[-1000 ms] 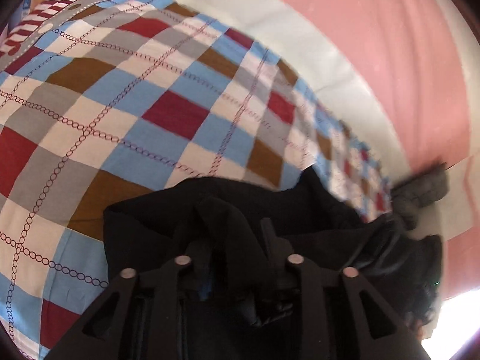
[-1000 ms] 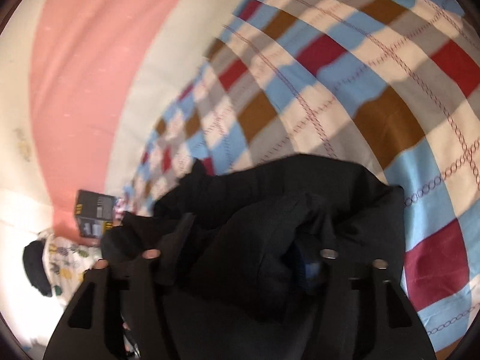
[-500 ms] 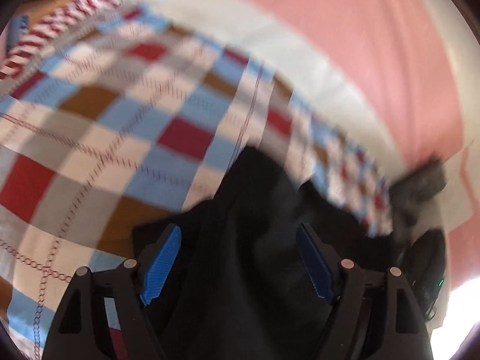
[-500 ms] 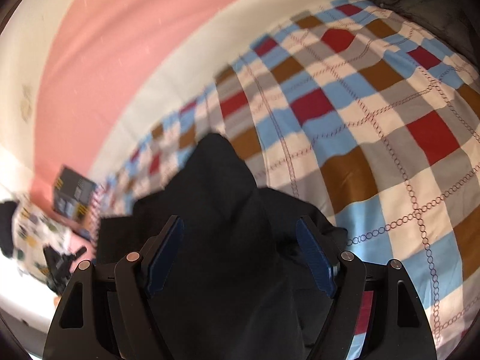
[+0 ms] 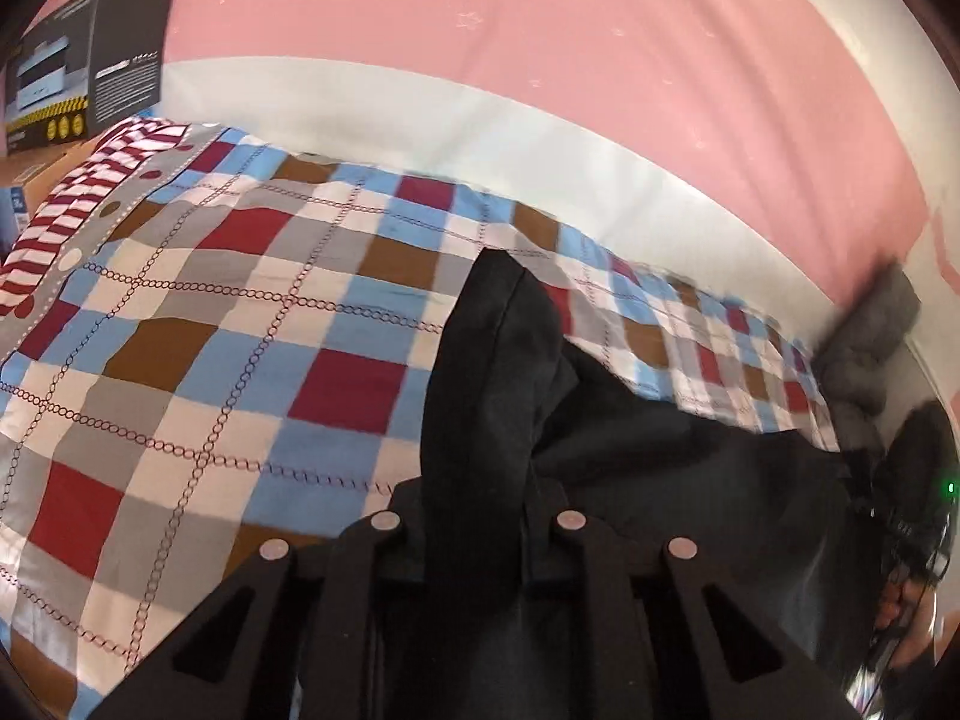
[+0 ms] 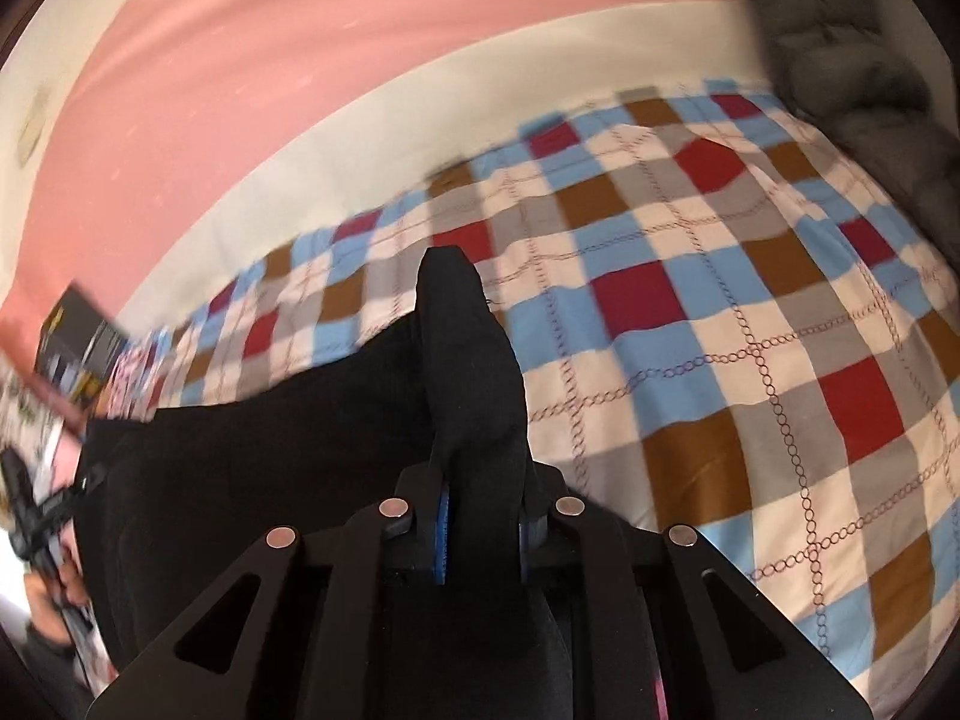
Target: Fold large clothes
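A large black garment (image 5: 498, 372) hangs between both grippers above the checkered bed cover (image 5: 240, 324). My left gripper (image 5: 477, 516) is shut on one bunched corner of it, and the cloth hides the pads. The rest of the garment stretches off to the right. In the right wrist view my right gripper (image 6: 480, 516) is shut on another corner of the black garment (image 6: 468, 360), blue pads (image 6: 442, 531) just showing beside the cloth. The garment stretches left towards the other hand (image 6: 42, 516).
The bed cover (image 6: 720, 312) reaches to a pink and white wall (image 5: 540, 60). A black printed box (image 5: 84, 54) stands at the far left by a red striped cloth (image 5: 90, 180). A grey quilted item (image 6: 852, 48) lies at the bed's far right.
Both grippers stood open over the garment half a second ago. Now both are shut on it and have lifted its corners, and the cloth is pulled taut between them.
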